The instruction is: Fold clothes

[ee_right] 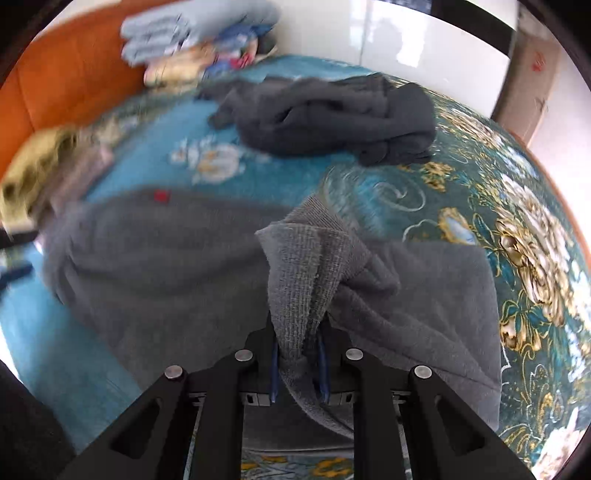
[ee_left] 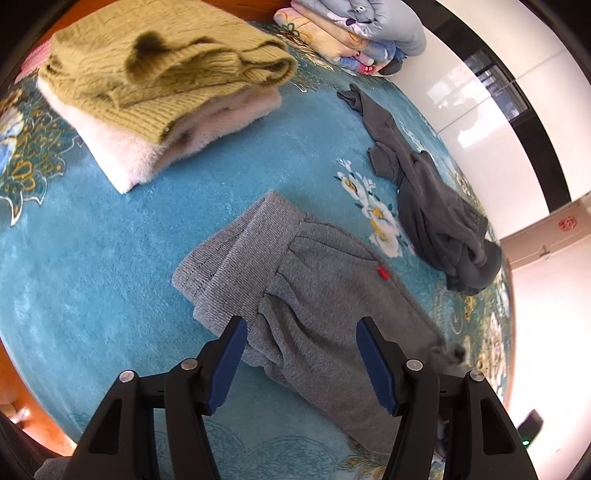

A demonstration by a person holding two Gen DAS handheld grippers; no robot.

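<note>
Light grey sweatpants (ee_left: 314, 295) with a ribbed waistband and a small red tag lie on the teal flowered bedspread (ee_left: 110, 258). My left gripper (ee_left: 301, 332) hovers open just above them, with the cloth showing between its blue pads but not pinched. In the right wrist view my right gripper (ee_right: 297, 354) is shut on a ribbed cuff of the same grey sweatpants (ee_right: 166, 266). The cuff stands up between the fingers and the leg drapes over the rest of the garment. This view is blurred by motion.
A dark grey garment (ee_left: 439, 218) lies crumpled to the right, also in the right wrist view (ee_right: 332, 114). An olive knit sweater (ee_left: 166, 70) rests on a folded pink one (ee_left: 147, 147). Folded quilts (ee_left: 354, 33) are stacked by the orange headboard (ee_right: 74, 74). A white wall lies beyond.
</note>
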